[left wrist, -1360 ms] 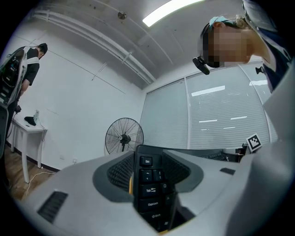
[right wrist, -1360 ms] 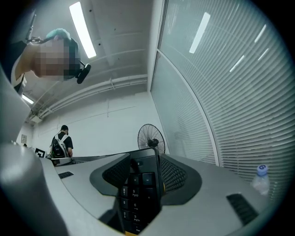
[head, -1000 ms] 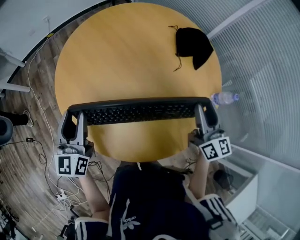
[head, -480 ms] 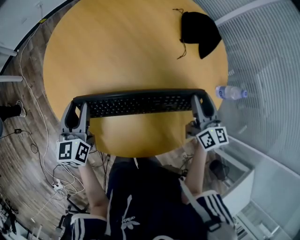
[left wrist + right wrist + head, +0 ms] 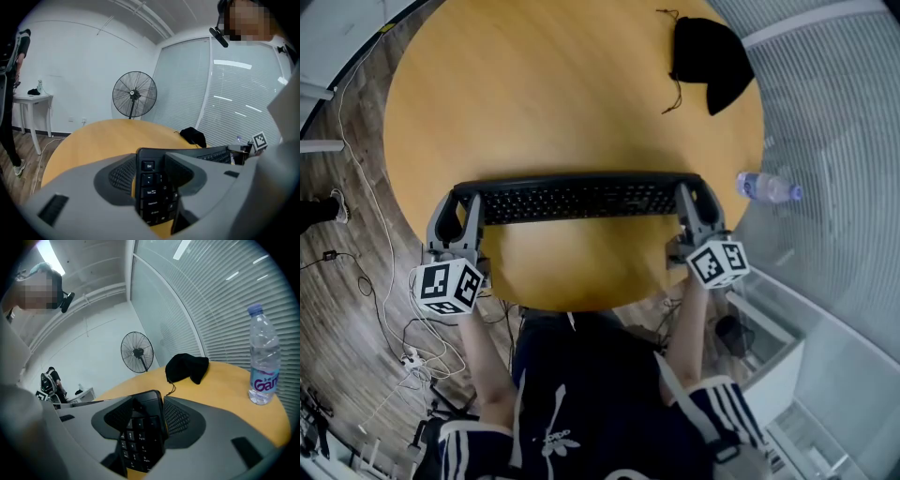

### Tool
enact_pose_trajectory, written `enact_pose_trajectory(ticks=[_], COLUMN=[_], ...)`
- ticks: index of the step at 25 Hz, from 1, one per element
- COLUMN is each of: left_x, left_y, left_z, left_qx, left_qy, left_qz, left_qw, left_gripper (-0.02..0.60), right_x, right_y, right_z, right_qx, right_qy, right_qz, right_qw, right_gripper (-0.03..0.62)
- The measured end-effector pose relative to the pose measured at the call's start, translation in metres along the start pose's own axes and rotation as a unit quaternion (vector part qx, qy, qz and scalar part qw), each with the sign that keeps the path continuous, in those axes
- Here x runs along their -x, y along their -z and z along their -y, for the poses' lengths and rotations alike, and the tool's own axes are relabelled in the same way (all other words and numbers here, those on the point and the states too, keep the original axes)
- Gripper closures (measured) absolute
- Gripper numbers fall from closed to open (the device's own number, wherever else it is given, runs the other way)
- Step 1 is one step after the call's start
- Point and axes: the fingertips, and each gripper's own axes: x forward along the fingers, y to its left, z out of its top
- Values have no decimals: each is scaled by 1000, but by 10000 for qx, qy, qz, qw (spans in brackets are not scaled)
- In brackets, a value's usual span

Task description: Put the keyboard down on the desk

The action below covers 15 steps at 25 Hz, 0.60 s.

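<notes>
A person holds a black keyboard [image 5: 577, 199] level over the near part of a round wooden desk [image 5: 553, 103], with the left claw [image 5: 459, 202] clamped on its Esc end and the right claw [image 5: 692, 202] clamped on its number-pad end. Each gripper view shows that claw's jaws pressed tight against the keyboard, with no gap. Whether the underside touches the wood yet cannot be told. The step in hand looks like the final lowering. It is best done by bringing both ends down together, so the board lands flat rather than corner-first. Both claws should release only once the desk bears the weight. A black pouch [image 5: 712, 56] lies well apart at the far rim. A water bottle [image 5: 766, 187] stands near the right claw and calls for a careful withdrawal on that side.
</notes>
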Motion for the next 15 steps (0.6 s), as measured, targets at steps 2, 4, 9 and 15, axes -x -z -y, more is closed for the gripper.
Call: enact_pose_trajectory(ticks=[2, 4, 9, 15], left_x=[-13, -22, -16, -30], left_y=[-2, -3, 3, 11], left_z=[-8, -10, -3, -10], left_qx=[0, -31, -36, 86], left_qy=[-38, -60, -24, -66], left_qz=[-14, -31, -141, -371], left_qw=[10000, 10000, 9999, 9993], left_gripper=[394, 394, 394, 394], right_x=[-16, -24, -13, -27], right_y=[4, 9, 14, 22], right_z=[5, 11, 16, 26], right_qx=[-86, -188, -281, -405], right_qy=[50, 106, 163, 325], right_qz=[-86, -136, -146, -285], right_qw=[9999, 9997, 9994, 9982], right_gripper=[396, 396, 398, 403])
